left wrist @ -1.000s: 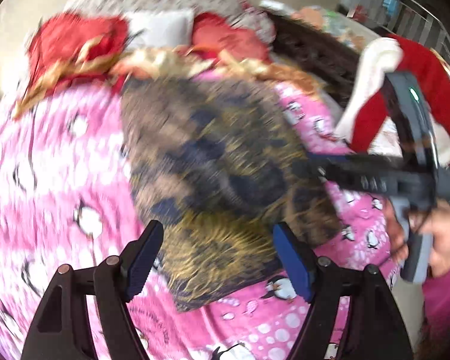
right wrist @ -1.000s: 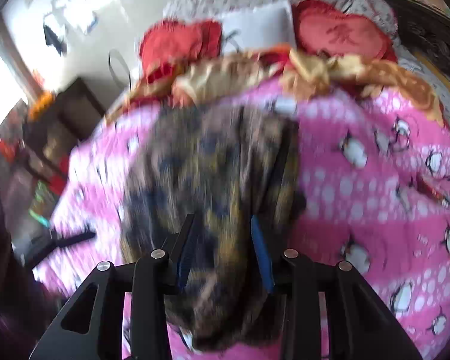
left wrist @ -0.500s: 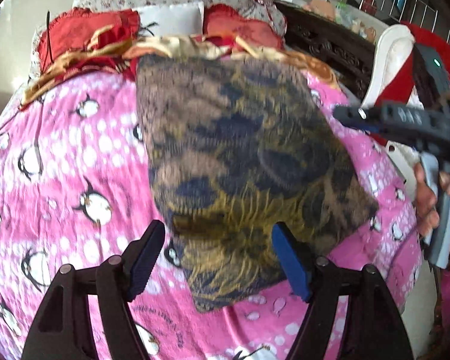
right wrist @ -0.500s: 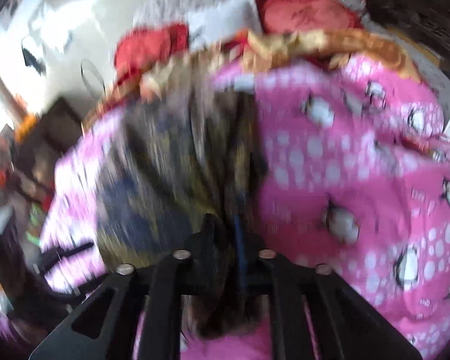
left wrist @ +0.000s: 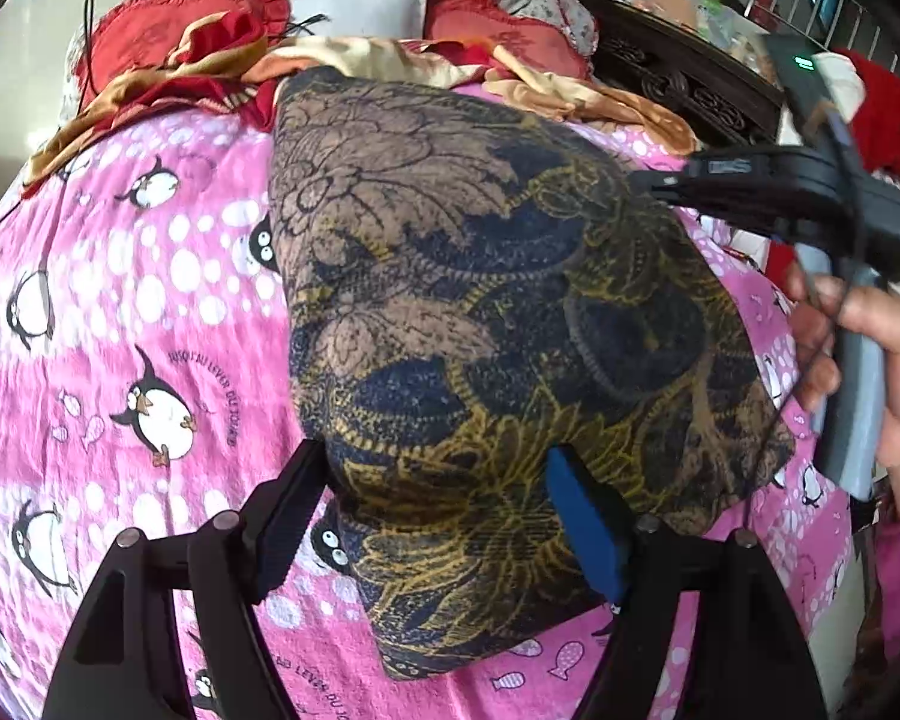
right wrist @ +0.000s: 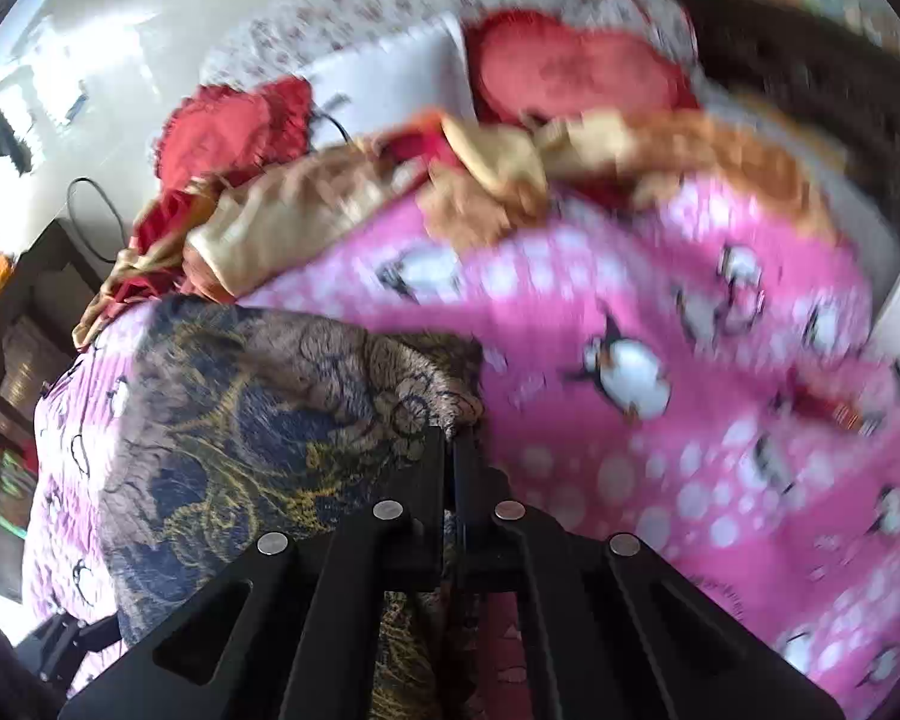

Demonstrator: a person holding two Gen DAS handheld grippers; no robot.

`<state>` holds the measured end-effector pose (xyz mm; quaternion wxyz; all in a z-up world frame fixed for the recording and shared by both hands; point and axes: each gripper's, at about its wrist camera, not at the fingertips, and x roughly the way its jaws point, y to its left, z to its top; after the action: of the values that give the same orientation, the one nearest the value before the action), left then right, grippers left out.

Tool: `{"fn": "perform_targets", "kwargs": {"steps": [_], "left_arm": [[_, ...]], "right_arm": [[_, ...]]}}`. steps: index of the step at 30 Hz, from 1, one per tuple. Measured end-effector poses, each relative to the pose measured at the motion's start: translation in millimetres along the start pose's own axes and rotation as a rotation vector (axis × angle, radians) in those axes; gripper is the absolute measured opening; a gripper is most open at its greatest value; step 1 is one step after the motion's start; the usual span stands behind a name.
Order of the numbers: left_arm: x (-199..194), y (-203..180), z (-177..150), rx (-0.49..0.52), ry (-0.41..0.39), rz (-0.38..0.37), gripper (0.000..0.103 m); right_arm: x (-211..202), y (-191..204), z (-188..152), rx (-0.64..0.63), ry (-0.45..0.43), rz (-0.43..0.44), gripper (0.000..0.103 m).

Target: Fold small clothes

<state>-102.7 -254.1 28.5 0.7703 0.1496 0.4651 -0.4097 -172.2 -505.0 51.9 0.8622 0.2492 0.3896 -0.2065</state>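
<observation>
A brown, navy and gold patterned garment lies on the pink penguin blanket. My left gripper is open, its fingers on either side of the garment's near edge. My right gripper is shut on the garment's right edge and lifts it. In the left wrist view the right gripper shows at the garment's far right side, held by a hand.
Red cushions, a white pillow and gold and red cloth lie at the head of the bed. A dark carved frame and a red and white item stand at the right. Dark furniture stands left of the bed.
My right gripper closed on the garment's right edge and lifted it. My left gripper moved in so the garment's near edge lies between its open fingers.
</observation>
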Motion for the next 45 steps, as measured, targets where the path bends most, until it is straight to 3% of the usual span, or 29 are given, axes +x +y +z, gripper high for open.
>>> {"fn": "perform_targets", "kwargs": {"steps": [3,8,10,13,15,17,20,22,23,29,34,36,38,39,41,45], "left_arm": [[-0.7,1.7,1.0,-0.012,-0.003,-0.005,0.079],[-2.4,-0.9,-1.8,-0.016,-0.012,0.006,0.079],[-1.9,-2.0,-1.8,-0.017,-0.013,0.011,0.079],[-1.4,-4.6,-2.8,-0.014,-0.006,0.019,0.079],[-3.2,-5.2,-2.9,-0.01,-0.001,0.02,0.079],[-7.0,-3.5,-1.9,-0.013,-0.004,0.007,0.079],[-18.2,8.8,4.6,-0.055,-0.032,-0.055,0.082],[-25.2,22.4,10.3,-0.112,-0.071,-0.105,0.09],[-26.8,30.0,13.6,-0.145,-0.088,-0.135,0.092],[-10.0,52.2,29.7,-0.221,-0.104,-0.287,0.094],[32.1,62.0,32.2,-0.302,0.01,-0.378,0.094],[39.9,60.1,30.8,-0.299,0.02,-0.378,0.094],[35.2,51.0,32.9,-0.234,0.009,-0.372,0.066],[32.4,48.7,33.8,-0.225,0.012,-0.358,0.063],[19.4,47.6,35.6,-0.215,0.005,-0.356,0.037],[-24.1,46.2,29.5,-0.162,-0.037,-0.351,0.032]], "right_arm": [[-26.0,1.7,-6.6,-0.001,-0.041,0.01,0.002],[-62.2,24.3,-44.4,-0.08,-0.016,0.072,0.011],[-58.0,29.2,-62.0,-0.12,0.01,0.051,0.011],[-33.9,19.4,-80.0,-0.138,0.064,-0.069,0.014],[-29.1,2.0,-81.6,-0.068,0.067,-0.03,0.023],[-36.0,-5.1,-78.2,-0.026,0.06,0.01,0.025],[-50.7,-11.9,-71.8,-0.007,-0.006,0.066,0.033],[-52.3,-18.7,-68.9,0.015,-0.034,0.109,0.056],[-48.9,-21.2,-66.0,0.03,-0.035,0.135,0.059],[-20.5,-26.5,-58.5,0.048,-0.008,0.246,0.062],[1.0,-18.9,-57.0,0.038,0.016,0.316,0.067],[1.1,-16.4,-55.8,0.036,0.009,0.316,0.065],[-1.2,-12.7,-54.3,0.038,0.023,0.332,0.04],[-4.0,-9.8,-54.2,0.033,0.025,0.339,0.025],[-15.3,4.1,-53.8,-0.029,0.009,0.285,0.019],[-48.5,30.2,-55.0,-0.083,-0.019,0.305,0.018]]}}
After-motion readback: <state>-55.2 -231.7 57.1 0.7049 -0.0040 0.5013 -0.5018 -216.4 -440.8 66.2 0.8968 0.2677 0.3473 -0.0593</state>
